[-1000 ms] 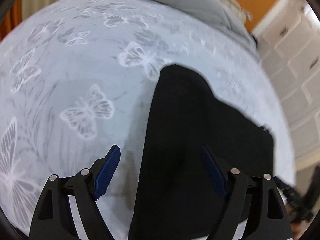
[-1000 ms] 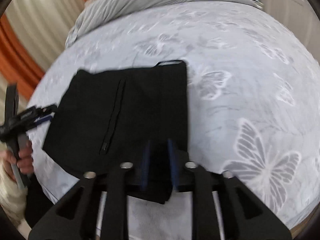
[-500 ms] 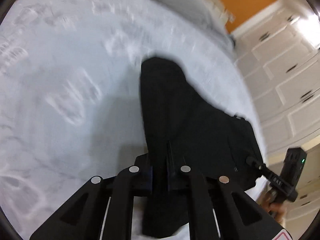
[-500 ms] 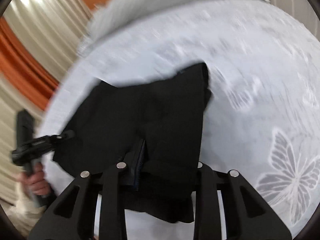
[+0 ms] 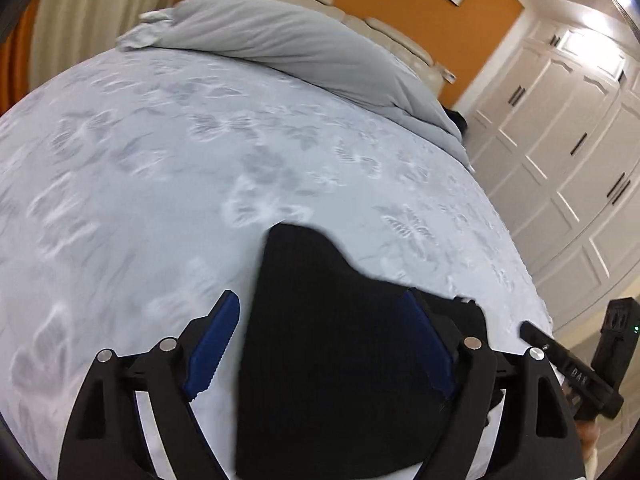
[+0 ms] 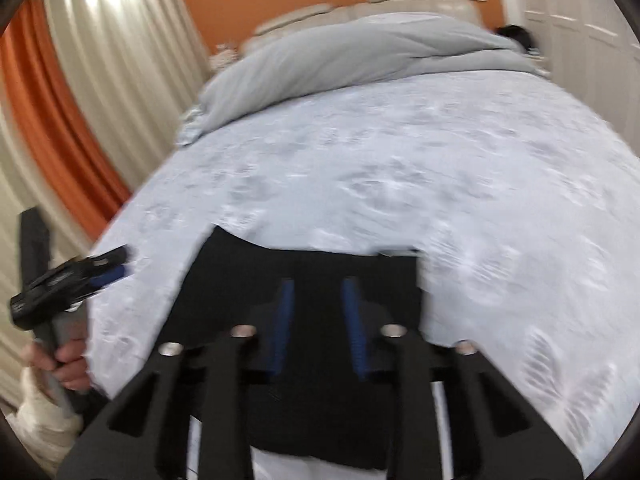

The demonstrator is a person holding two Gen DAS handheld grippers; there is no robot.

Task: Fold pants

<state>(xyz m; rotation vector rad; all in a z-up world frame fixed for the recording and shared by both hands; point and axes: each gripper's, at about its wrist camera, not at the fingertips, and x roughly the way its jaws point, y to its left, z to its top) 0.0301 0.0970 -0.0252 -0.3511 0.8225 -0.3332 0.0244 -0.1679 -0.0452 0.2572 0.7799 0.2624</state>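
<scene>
Below both grippers' parted jaws, folded black pants (image 5: 344, 344) lie on the bed (image 5: 160, 184).

- Left gripper (image 5: 320, 344) was spread wide, blue pads (image 5: 212, 348) far apart, nothing between them, hovering at the near edge of the bed.
- Right gripper (image 6: 318, 324) had its pads (image 6: 282, 324) parted by a narrow gap, pointing forward near the same edge.
- In the right wrist view the left gripper was gripped by a bare hand (image 6: 66, 364), pale sleeve at the wrist.
</scene>
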